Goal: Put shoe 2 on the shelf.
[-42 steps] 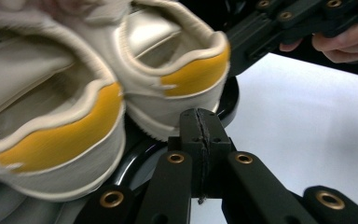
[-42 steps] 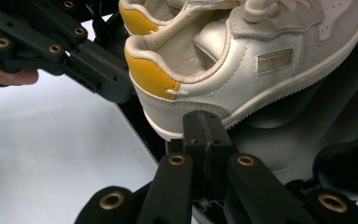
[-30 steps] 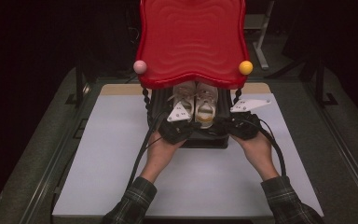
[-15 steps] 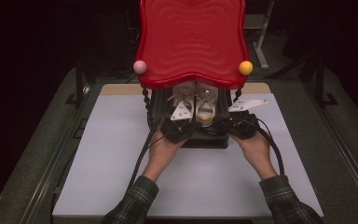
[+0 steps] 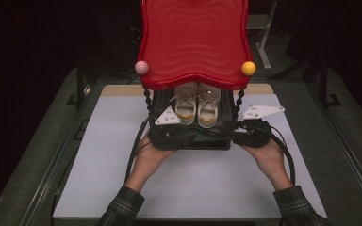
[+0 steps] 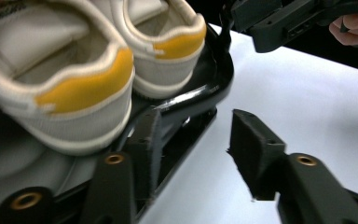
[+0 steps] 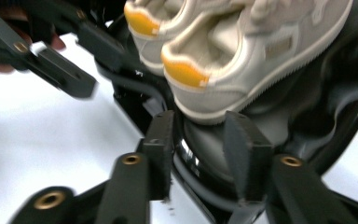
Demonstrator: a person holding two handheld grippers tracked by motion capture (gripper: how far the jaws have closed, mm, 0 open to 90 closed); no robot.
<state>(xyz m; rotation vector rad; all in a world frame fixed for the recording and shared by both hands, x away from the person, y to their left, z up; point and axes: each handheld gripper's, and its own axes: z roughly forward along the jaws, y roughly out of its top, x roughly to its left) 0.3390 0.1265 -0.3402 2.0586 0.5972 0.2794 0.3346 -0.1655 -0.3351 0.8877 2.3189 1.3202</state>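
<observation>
At the far-middle of the white table top point(image 5: 94, 179) stands a two-level shoe stand: a glossy red wavy-edged plastic top shelf point(image 5: 193, 37) on black beaded posts point(image 5: 147, 101), w/ a shiny black plastic bottom tray point(image 5: 188, 139) holding a pair of small white fabric sneakers with yellow heel tabs point(image 5: 197, 107), heels toward the person. A pink ball knob point(image 5: 141, 67) and a yellow ball knob point(image 5: 248, 68) cap the front corners.

The left gripper point(image 6: 200, 149) sits at the tray's front-left corner, jaws spread apart: one pad point(image 6: 149, 140) looks to be touching the tray's rim point(image 6: 191, 100), the other over bare table, so nothing is clamped. The right gripper point(image 7: 198, 151) is at the front-right corner, jaws parted around the rim point(image 7: 193, 179); whether they actually pinch it I can't tell (a gap seems to show on one side).

Handling, as a judgement: the stand is prob. light, hollow plastic, stiff but top-heavy w/ that broad shelf, and the glossy rim is likely slippery. The sneakers are soft, light and loose on the tray, so tilting could slide them off. Best hold: the tray rim at both front corners, lifted level and evenly, or the posts low down.
</observation>
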